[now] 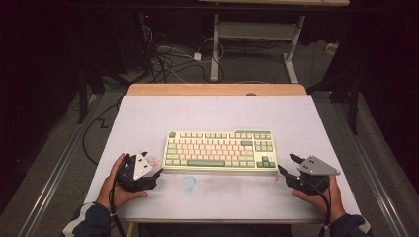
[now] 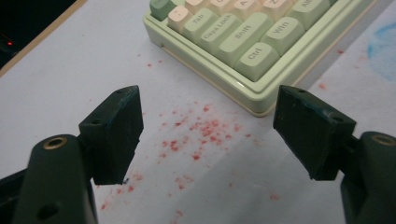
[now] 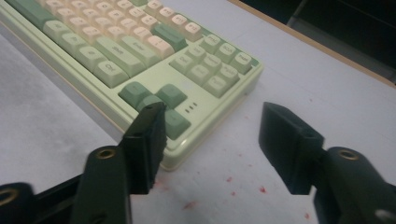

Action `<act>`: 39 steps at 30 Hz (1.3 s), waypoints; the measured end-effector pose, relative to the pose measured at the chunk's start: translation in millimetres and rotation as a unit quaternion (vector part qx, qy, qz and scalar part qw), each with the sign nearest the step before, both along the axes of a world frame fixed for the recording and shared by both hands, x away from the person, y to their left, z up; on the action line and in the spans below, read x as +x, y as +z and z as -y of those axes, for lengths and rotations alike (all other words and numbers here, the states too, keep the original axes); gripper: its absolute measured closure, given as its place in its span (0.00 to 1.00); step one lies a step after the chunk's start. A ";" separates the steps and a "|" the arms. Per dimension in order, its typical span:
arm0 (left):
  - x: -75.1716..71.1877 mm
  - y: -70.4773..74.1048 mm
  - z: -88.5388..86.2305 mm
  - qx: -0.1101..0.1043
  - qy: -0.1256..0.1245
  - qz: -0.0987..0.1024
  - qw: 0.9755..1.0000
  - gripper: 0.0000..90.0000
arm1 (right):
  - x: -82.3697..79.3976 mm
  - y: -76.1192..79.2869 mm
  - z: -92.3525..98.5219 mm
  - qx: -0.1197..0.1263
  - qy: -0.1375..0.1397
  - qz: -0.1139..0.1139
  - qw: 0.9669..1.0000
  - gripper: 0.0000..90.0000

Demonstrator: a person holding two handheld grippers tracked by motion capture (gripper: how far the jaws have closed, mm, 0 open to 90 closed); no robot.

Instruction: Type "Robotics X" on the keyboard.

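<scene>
High view shows the keyboard (image 1: 220, 151) at the centre of the white table (image 1: 148, 118). The left gripper (image 1: 157, 172) waits at 9 o'clock of it and the right gripper (image 1: 289, 164) at 3 o'clock, probably to take it from both ends. Both have their jaws apart and hold nothing; the right one's corner (image 3: 180, 158) sits between its jaws, not pressed.
</scene>
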State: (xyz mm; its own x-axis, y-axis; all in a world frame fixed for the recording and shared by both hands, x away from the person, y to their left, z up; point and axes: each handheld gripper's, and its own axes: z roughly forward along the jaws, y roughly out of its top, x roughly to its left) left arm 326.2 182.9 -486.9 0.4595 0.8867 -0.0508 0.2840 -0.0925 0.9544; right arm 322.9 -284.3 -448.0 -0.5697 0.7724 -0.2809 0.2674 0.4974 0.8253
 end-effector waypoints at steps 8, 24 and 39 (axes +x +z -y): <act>8.7 6.5 4.3 -0.011 -0.006 -0.003 1.000 0.25 | 17.4 10.4 -19.4 0.002 0.037 -0.018 0.999 0.87; 17.5 8.0 22.1 -0.014 -0.028 -0.018 0.999 0.26 | 57.8 3.9 -81.0 -0.028 0.105 -0.064 0.992 1.00; 19.1 12.2 28.7 -0.016 -0.040 -0.032 0.999 0.49 | 63.2 -8.7 -92.7 -0.041 0.117 -0.090 0.988 1.00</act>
State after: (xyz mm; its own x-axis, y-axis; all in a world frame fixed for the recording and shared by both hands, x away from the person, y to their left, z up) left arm 345.2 154.2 -474.6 0.5240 0.8446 -0.1101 0.3367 -0.0866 0.9376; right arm 386.1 -191.6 -456.7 -0.7768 0.5924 -0.2138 0.2766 0.6258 0.7293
